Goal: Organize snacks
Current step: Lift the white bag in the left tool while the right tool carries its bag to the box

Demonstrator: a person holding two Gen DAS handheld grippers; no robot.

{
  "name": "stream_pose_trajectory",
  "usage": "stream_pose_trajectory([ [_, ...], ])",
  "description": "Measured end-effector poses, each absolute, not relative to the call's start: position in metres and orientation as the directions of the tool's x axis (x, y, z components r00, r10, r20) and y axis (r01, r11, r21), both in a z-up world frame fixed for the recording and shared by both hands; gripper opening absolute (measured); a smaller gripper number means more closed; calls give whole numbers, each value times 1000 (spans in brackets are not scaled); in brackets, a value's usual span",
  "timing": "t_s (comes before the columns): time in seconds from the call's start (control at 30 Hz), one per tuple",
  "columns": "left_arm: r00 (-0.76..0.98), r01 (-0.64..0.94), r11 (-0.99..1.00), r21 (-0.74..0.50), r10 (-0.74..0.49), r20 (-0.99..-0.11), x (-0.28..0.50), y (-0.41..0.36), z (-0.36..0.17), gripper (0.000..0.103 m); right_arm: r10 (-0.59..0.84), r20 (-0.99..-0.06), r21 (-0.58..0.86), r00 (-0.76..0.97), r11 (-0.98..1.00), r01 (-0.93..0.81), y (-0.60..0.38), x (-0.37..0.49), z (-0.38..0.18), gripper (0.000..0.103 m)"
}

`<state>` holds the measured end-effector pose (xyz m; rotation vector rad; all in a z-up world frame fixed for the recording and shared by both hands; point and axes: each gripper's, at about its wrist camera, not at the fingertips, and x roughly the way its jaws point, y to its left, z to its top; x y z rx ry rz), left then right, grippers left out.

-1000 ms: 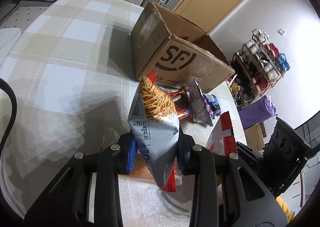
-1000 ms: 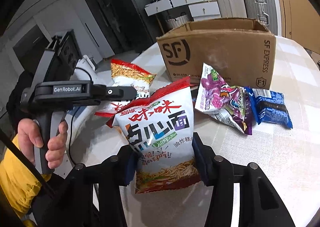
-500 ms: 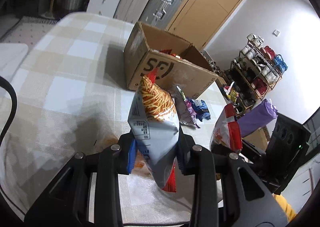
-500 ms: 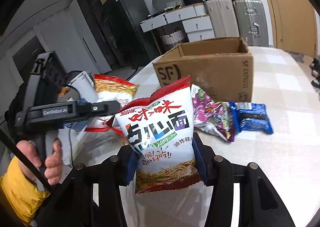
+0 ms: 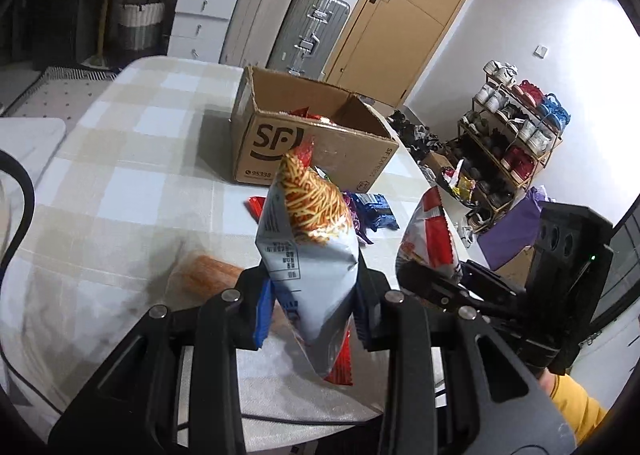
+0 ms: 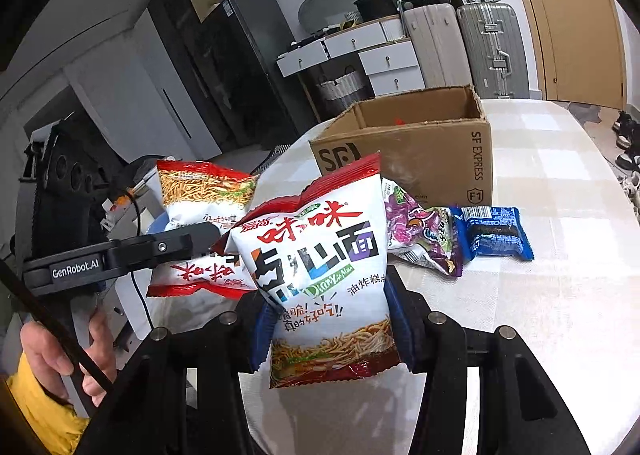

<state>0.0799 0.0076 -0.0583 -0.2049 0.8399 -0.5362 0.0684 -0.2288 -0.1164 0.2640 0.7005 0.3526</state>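
Black left gripper (image 5: 312,315) with blue pads, silver screws, "GenRobot.AI" marking, yellow sleeve (image 6: 36,415)

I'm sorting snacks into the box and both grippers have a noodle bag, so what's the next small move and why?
Probably carry the left gripper forward until its noodle bag is over the open box, then release. Both bags are clamped and clear of the table, the box top is open with a snack already inside, and the right gripper can follow with its bag.
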Motion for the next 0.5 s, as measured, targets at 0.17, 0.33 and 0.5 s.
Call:
stream_pose_trajectory([
  [0.17,553,368,852,-371,-522,-650,63,8,-43,29,402,-558,340,726,909,-242,-226,63,-97,50],
  [0.33,547,371,839,-397,-543,-637,57,10,-29,29,400,-531,324,747,910,-258,-227,61,-69,50],
  [0.5,548,387,833,-396,-553,-627,58,5,-11,29,400,-509,322,762,909,-263,-232,63,-46,50],
])
